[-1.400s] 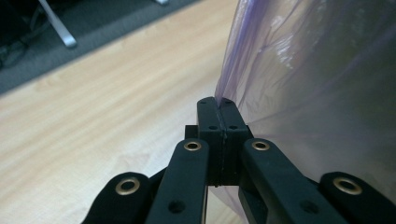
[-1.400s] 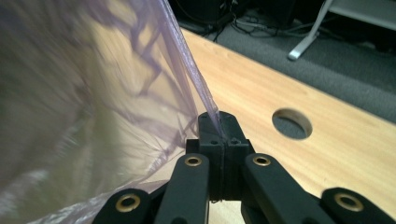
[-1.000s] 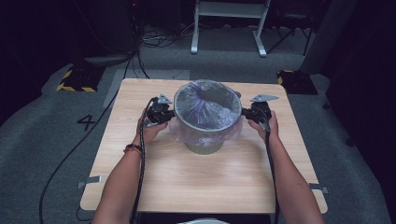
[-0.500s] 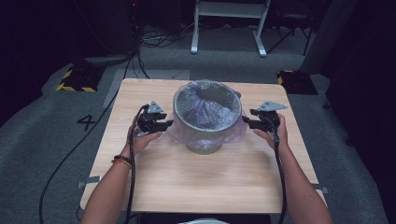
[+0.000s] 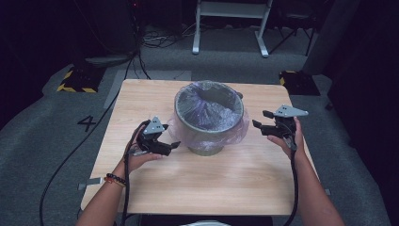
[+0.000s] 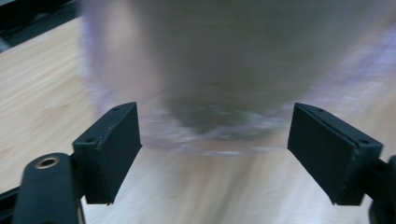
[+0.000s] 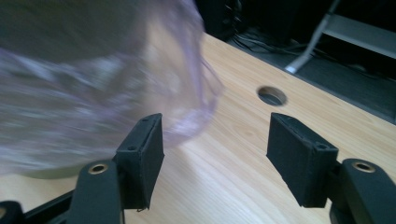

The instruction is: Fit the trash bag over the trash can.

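Bin (image 5: 209, 117) with purple liner (image 5: 235, 134) stands mid-bench (image 5: 197, 188); left tongs (image 5: 175, 145) and right tongs (image 5: 260, 118), just opening, flank it empty.

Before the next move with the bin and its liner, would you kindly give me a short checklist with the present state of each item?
1. Left hand-held gripper free of the bag: ok; jaws have just been opening, nothing between them.
2. Right hand-held gripper free of the bag: ok; jaws have just been opening, nothing between them.
3. Bin upright on the table: ok.
4. Purple bag folded over the rim all round: cannot tell; the far side is unclear.
5. Bag skirt hanging evenly: not ok; it bulges loosely outward on both sides.
6. Both hand-held grippers apart from the bin: ok in the high view.
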A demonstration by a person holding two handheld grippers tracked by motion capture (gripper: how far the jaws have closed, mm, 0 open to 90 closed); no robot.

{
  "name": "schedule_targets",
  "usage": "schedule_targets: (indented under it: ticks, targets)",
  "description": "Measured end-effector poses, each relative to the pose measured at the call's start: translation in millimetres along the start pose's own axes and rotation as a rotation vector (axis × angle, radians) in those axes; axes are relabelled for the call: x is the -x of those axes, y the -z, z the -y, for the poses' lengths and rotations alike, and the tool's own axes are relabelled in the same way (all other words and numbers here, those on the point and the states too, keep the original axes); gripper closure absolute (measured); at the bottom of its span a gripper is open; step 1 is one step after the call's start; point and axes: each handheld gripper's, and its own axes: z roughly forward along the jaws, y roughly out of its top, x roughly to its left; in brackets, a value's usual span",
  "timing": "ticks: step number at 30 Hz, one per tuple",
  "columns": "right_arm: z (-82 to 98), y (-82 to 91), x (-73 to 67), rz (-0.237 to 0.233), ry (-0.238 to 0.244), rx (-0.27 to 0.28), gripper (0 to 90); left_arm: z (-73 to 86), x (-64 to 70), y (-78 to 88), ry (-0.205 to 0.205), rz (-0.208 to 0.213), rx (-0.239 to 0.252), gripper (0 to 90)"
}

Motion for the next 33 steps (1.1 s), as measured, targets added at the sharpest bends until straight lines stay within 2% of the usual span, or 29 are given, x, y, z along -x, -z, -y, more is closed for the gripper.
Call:
schedule_targets:
  ticks: [1,4,6,8,10,11,12,14,16,17,20,23,26,29,33]
  targets:
    - [-2.3,2.6,-5.7,-0.042,0.009,0.013,32.4,-1.2,3.5,-2.0,-0.006,0.002,-0.004,16.0]
    - [-8.0,9.6,-26.5,-0.107,0.068,0.029,28.6,-4.9,10.8,-6.0,-0.025,0.027,0.001,16.0]
    - [-9.1,12.9,-37.1,-0.147,0.089,0.042,26.7,-7.4,14.4,-9.0,-0.036,0.016,-0.001,17.5]
    - [-8.8,13.1,-46.1,-0.170,0.101,0.044,22.9,-8.3,15.8,-11.9,-0.044,0.029,0.000,26.7]
    - [-7.3,9.9,-55.5,-0.180,0.126,0.028,22.5,-9.0,16.5,-15.6,-0.055,0.012,-0.013,35.0]
    - [-6.1,6.8,-60.1,-0.179,0.140,0.015,23.1,-9.0,17.1,-17.2,-0.066,0.010,-0.018,42.8]
    - [-4.6,3.1,-64.2,-0.173,0.153,0.000,26.3,-9.2,17.3,-18.2,-0.083,0.005,-0.023,50.1]
    - [-1.1,-5.7,-69.8,-0.162,0.174,-0.039,43.9,-9.7,17.9,-20.2,-0.104,-0.018,-0.036,61.5]
    - [2.6,-13.8,-72.7,-0.161,0.184,-0.067,59.5,-9.0,16.7,-21.2,-0.109,-0.011,-0.028,73.4]
    - [4.3,-16.5,-73.5,-0.171,0.185,-0.067,68.8,-8.5,15.5,-21.7,-0.116,-0.004,-0.031,78.8]
    - [8.5,-21.6,-75.7,-0.195,0.180,-0.056,84.7,-6.1,12.4,-25.2,-0.114,0.013,-0.040,89.2]
    - [12.0,-26.0,-77.7,-0.219,0.186,-0.063,89.9,-3.3,10.7,-29.2,-0.112,0.022,-0.062,89.8]
    - [16.9,-32.2,-79.2,-0.229,0.190,-0.098,90.0,-0.4,10.6,-33.9,-0.106,0.018,-0.090,89.8]
    - [23.6,-39.9,-79.3,-0.236,0.189,-0.146,90.0,3.1,10.7,-39.4,-0.126,0.007,-0.129,89.8]
    - [31.8,-48.5,-73.6,-0.234,0.155,-0.190,90.0,10.8,8.6,-47.3,-0.125,0.006,-0.177,89.8]
